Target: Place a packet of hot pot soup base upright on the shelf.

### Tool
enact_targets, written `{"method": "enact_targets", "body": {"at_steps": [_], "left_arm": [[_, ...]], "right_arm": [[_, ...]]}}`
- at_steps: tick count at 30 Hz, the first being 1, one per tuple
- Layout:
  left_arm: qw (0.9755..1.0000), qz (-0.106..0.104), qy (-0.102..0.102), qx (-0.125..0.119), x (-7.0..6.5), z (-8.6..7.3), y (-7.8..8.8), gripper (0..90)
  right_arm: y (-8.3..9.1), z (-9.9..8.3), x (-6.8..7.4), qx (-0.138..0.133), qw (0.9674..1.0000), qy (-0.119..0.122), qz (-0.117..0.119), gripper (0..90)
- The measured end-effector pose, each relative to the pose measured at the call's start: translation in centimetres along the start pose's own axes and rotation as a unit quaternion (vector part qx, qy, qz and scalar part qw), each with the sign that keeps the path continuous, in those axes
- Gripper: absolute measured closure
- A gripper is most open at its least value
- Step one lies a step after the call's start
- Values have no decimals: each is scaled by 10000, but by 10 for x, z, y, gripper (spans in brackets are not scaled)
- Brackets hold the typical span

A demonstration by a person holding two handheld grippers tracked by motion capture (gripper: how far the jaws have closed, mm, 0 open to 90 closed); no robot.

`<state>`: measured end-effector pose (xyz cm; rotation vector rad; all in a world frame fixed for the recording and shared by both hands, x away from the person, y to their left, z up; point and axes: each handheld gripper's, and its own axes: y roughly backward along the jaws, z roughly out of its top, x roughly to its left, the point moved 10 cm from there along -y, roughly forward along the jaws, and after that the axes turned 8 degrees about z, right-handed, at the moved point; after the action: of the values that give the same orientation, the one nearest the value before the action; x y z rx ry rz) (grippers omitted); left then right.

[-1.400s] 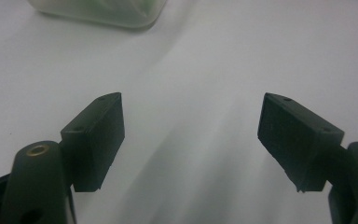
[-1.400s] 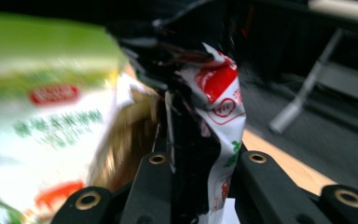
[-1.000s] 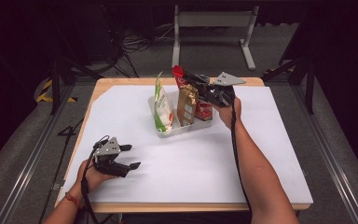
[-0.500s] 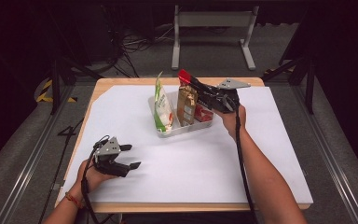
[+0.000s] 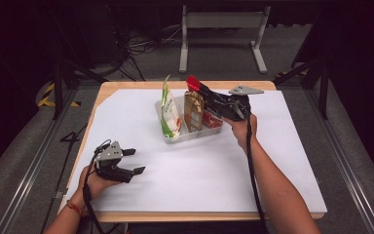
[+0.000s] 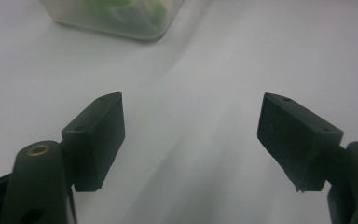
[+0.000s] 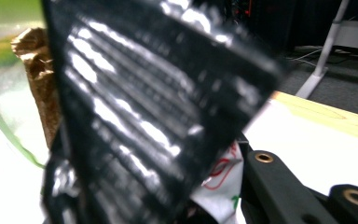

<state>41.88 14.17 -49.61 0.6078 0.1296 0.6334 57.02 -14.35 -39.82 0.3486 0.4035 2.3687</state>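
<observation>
A clear plastic tray (image 5: 176, 139) sits at the table's far middle. A green-and-white packet (image 5: 169, 114) and a brown packet (image 5: 193, 109) stand upright in it, and a red packet (image 5: 213, 121) lies low at its right end. My right gripper (image 5: 205, 96) is shut on a shiny black packet with a red top (image 5: 194, 84), held tilted above the tray's right half. In the right gripper view this packet (image 7: 144, 107) is close and blurred, with one black finger (image 7: 279, 186) beside it. My left gripper (image 5: 137, 161) rests open on the white sheet at front left, its jaws (image 6: 196, 121) holding nothing.
A white sheet (image 5: 282, 146) covers most of the wooden table (image 5: 126, 85). The tray's corner (image 6: 116, 18) lies ahead of the left gripper. A metal stand (image 5: 221, 29) and cables are on the dark floor beyond the far edge.
My right gripper has shifted a little to the right and down with the black-and-red packet. The left gripper has stayed where it was.
</observation>
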Motion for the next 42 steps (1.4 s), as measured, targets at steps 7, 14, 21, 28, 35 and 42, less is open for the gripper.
{"method": "enact_targets", "body": {"at_steps": [7, 14, 21, 28, 35, 42], "left_arm": [[10000, 6, 21, -36, 0, 2, 1, 241], [10000, 29, 0, -59, 2, 2, 2, 241], [10000, 3, 8, -24, 1, 2, 1, 239], [10000, 0, 2, 18, 0, 1, -2, 238], [10000, 13, -3, 38, 1, 1, -3, 238], [10000, 37, 25, 45, 2, 0, -2, 242]], "right_arm": [[2, -2, 3, -15, 9991, -416, 103, 819], [5, -4, 8, 67, 9991, -421, 9, 781], [12, -3, 1, 89, 9998, -131, -88, 616], [27, -3, 0, 333, 9986, 335, -249, 559], [40, -7, -4, 398, 9978, 466, -266, 574], [48, -12, -9, 402, 9975, 506, -292, 645]]}}
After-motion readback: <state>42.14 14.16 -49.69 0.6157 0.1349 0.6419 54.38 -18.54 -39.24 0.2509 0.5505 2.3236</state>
